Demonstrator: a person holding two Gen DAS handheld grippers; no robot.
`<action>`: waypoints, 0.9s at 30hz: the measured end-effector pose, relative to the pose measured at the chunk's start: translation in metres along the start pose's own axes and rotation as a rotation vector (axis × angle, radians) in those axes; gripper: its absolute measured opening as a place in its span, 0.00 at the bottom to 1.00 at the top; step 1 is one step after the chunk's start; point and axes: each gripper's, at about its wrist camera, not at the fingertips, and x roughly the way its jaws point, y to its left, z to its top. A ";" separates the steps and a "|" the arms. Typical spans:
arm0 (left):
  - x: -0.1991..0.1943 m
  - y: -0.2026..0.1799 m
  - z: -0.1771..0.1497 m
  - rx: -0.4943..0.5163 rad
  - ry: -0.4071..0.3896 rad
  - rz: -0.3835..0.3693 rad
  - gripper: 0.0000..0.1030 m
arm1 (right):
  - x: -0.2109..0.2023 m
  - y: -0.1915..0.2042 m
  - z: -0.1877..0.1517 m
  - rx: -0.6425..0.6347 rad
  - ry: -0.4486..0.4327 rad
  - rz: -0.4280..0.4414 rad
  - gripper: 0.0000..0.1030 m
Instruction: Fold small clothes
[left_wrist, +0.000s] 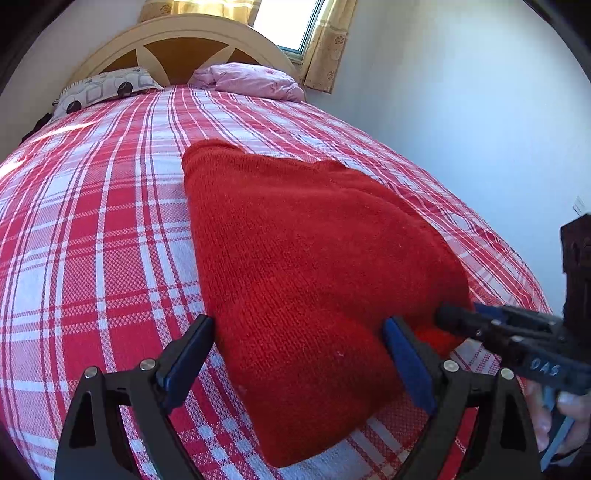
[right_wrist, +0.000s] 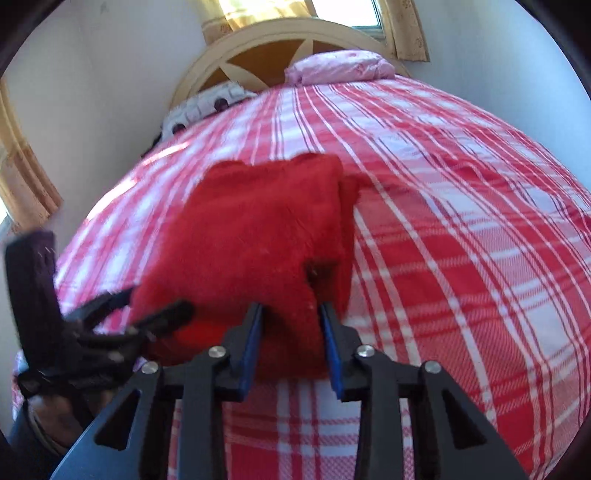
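A red knitted garment (left_wrist: 295, 258), folded into a thick bundle, lies on the red and white plaid bedspread (left_wrist: 92, 221). My left gripper (left_wrist: 299, 332) is open, its blue-padded jaws wide apart on either side of the garment's near end. My right gripper (right_wrist: 291, 314) has its jaws closed in on a fold of the garment's (right_wrist: 251, 229) near edge. In the left wrist view the right gripper (left_wrist: 454, 317) reaches the garment's right corner. In the right wrist view the left gripper (right_wrist: 147, 310) sits at the garment's left side.
A grey patterned pillow (left_wrist: 103, 88) and a pink pillow (left_wrist: 251, 79) lie at the cream headboard (left_wrist: 177, 33). A white wall (left_wrist: 461, 110) runs along the bed's right side. A curtained window (left_wrist: 295, 22) is behind the headboard.
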 end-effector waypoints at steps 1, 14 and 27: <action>0.002 0.001 0.001 -0.005 0.011 -0.004 0.90 | 0.004 -0.004 -0.003 0.006 0.012 0.000 0.34; 0.003 0.006 -0.006 -0.038 0.060 -0.039 0.90 | 0.016 -0.016 -0.013 0.029 0.042 0.025 0.34; -0.042 0.023 0.000 -0.122 -0.125 -0.008 0.90 | -0.013 -0.026 -0.018 0.054 -0.042 0.110 0.65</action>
